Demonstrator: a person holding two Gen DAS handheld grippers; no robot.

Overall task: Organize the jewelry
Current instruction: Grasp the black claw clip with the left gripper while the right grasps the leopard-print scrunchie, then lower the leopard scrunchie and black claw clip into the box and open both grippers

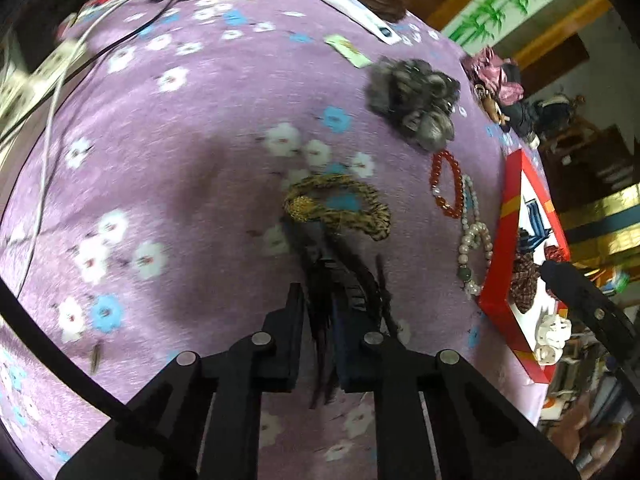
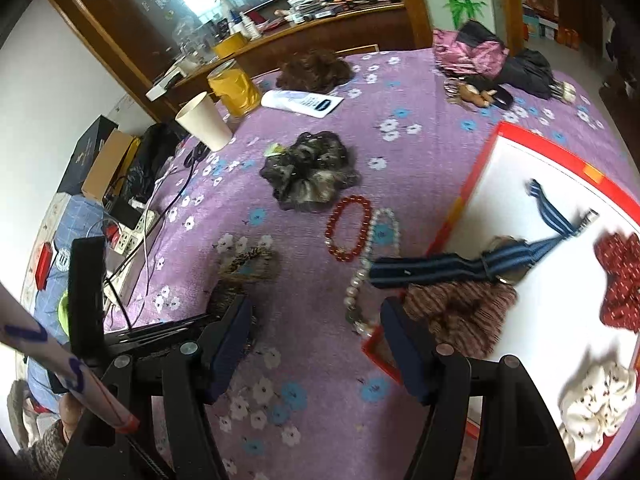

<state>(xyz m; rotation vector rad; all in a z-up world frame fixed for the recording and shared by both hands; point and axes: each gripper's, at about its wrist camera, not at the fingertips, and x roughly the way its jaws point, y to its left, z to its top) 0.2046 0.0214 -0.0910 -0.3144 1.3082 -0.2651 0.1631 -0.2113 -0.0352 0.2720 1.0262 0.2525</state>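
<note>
L tongs (image 1: 318, 344) nearly closed on dark strands of a tasselled hair tie (image 1: 338, 208); its gold-brown loop lies on the purple tabletop (image 1: 180, 160) just ahead, tassel trailing back between the fingers; long axis runs along the tongs, loop end pointing away. R tongs (image 2: 316, 340) wide open, empty, near red tray (image 2: 460, 200). Judgement: lift straight up, keep grip firm so strands don't slip; clear bead bracelets (image 1: 448, 184) beside it en route to tray.

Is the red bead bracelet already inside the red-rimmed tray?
No, the red bead bracelet lies on the purple cloth, left of the tray.
</note>
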